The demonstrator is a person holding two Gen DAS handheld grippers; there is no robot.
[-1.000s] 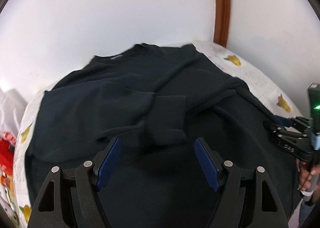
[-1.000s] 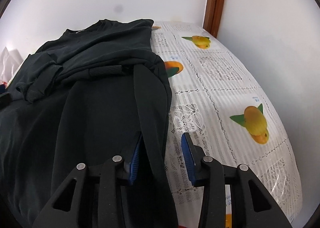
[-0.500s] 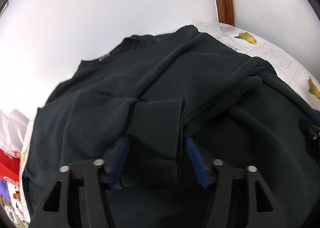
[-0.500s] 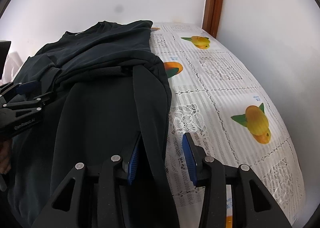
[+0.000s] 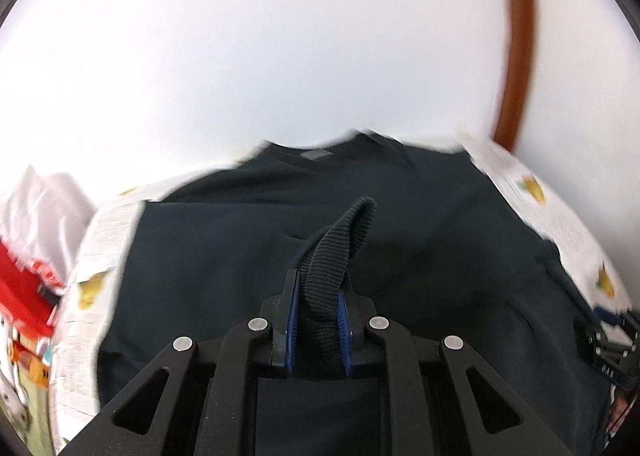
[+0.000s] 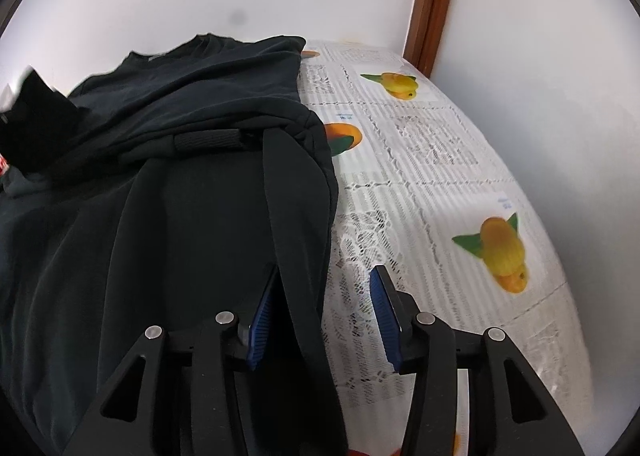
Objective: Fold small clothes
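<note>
Two claws, one garment: entry follows.
Item: dark sweatshirt (image 6: pixel 168 215), spread over the table with the fruit-print cloth (image 6: pixel 440 175), neck end toward the far wall.
Left claw (image 5: pixel 318 314): clamped on the ribbed cuff (image 5: pixel 340 240); half a second ago my blue pads only straddled it, a second ago they stood wide and short of it.
Cuff position: lifted clear of the body of the sweatshirt, its free end arching forward above the chest panel.
Meaning for the task: I judge the sleeve is now mine to carry, so the sleeve fold across the chest can begin; the body fold is not yet done.
Right claw (image 6: pixel 320 320): pads apart, gripping nothing, straddling the sweatshirt's right-hand edge (image 6: pixel 316 256) low at the near end; unchanged over the last second.
Second cuff (image 6: pixel 208 139): lying flat across the upper body, already folded inward.
Edge, right: sweatshirt hem line runs just beside bare cloth; ample open cloth beyond it to the wall.
Edge, far: collar (image 5: pixel 316 153) near the wall, little room past it.
Edge, left: red and white clutter (image 5: pixel 36 256) beside the table; I would keep the sleeve's swing inboard.
Picture quality: left view blurred by motion, fine detail uncertain.
</note>
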